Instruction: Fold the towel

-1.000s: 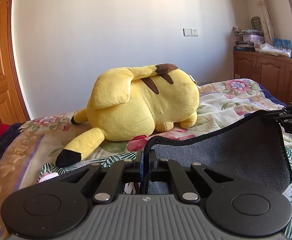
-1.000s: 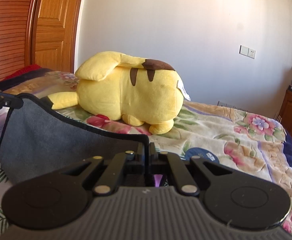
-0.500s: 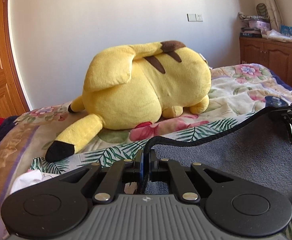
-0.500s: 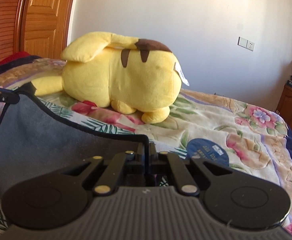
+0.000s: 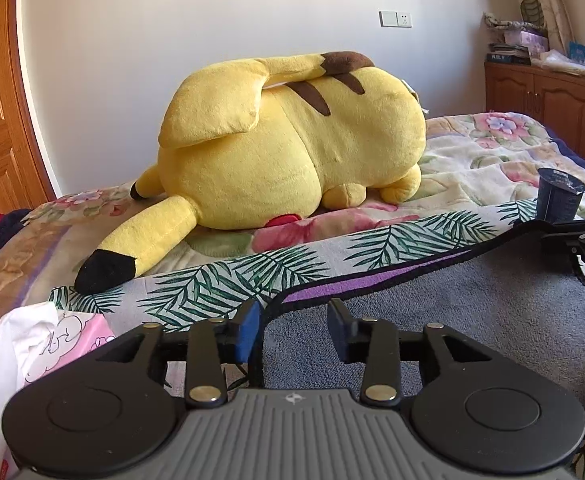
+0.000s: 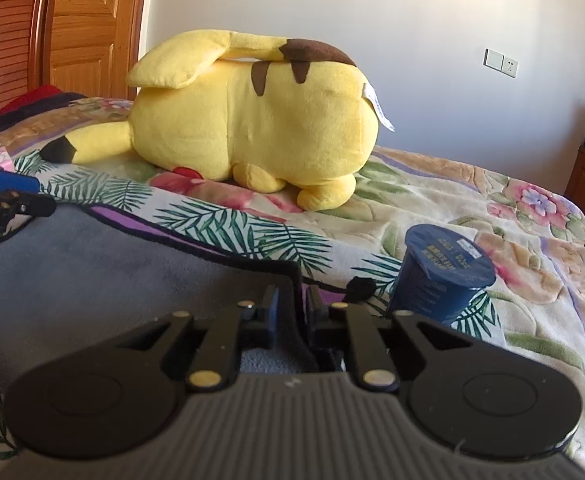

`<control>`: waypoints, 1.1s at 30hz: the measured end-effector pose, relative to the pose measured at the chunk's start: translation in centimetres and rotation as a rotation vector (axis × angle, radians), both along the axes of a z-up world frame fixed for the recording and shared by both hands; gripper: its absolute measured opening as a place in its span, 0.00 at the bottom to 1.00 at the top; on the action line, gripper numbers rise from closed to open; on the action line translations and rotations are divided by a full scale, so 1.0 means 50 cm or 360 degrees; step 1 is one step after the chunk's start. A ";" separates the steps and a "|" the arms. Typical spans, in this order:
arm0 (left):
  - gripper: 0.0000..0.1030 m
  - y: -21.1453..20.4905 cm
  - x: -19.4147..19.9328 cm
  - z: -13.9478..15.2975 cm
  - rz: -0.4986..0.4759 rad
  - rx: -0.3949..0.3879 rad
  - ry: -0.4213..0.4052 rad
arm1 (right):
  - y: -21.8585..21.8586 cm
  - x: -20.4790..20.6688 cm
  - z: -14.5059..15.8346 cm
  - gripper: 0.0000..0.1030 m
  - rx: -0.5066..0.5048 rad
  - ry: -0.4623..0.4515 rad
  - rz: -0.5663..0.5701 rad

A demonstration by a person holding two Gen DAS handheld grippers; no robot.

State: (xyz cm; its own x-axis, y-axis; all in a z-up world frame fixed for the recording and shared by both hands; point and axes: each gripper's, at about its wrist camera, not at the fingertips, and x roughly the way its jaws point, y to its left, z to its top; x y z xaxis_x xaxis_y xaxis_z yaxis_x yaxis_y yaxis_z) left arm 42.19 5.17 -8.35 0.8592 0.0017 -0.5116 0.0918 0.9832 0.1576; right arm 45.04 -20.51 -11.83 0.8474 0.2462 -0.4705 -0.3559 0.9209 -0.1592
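The grey towel (image 5: 452, 312) with a black hem lies flat on the bed, a purple layer showing under its far edge. It also shows in the right wrist view (image 6: 112, 264). My left gripper (image 5: 293, 328) is open, its jaws standing apart over the towel's near left corner. My right gripper (image 6: 292, 312) is slightly open, and the towel's black corner still stands between its fingers. Each gripper shows at the edge of the other's view.
A big yellow plush toy (image 5: 292, 148) lies on the floral bedspread (image 5: 472, 160) beyond the towel. A dark blue cup (image 6: 444, 276) stands just right of the right gripper. A white and pink cloth (image 5: 40, 344) lies at the left. Wooden door left, cabinets right.
Both grippers lowered the held towel edge forward onto the bed. Both jaws then opened, the left wide and the right a little, letting go of the towel.
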 end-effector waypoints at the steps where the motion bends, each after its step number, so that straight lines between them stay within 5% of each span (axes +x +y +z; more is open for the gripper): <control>1: 0.21 -0.002 -0.003 0.004 -0.0005 0.0003 -0.0003 | -0.001 -0.001 0.004 0.24 0.0001 0.0001 -0.0005; 3: 0.26 -0.007 -0.012 0.016 -0.0013 0.0009 -0.0006 | -0.004 -0.008 0.015 0.57 0.0006 -0.0012 -0.0015; 17: 0.56 -0.038 -0.131 0.138 -0.0069 -0.0085 -0.0019 | -0.025 -0.126 0.143 0.68 0.0118 -0.0010 -0.0009; 25: 0.73 -0.049 -0.206 0.207 -0.0081 -0.0088 -0.0045 | -0.037 -0.201 0.204 1.00 0.0174 -0.0041 -0.0043; 33: 0.84 -0.054 -0.273 0.260 -0.0051 -0.0091 -0.0082 | -0.048 -0.246 0.254 1.00 0.0216 -0.0066 -0.0086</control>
State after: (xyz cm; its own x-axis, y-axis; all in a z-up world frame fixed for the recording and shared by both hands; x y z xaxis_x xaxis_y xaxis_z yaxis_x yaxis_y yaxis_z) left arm 28.54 2.50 4.64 0.8837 -0.0540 -0.4650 0.1165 0.9874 0.1067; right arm 32.72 -22.93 0.85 0.8792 0.2586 -0.4001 -0.3009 0.9526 -0.0455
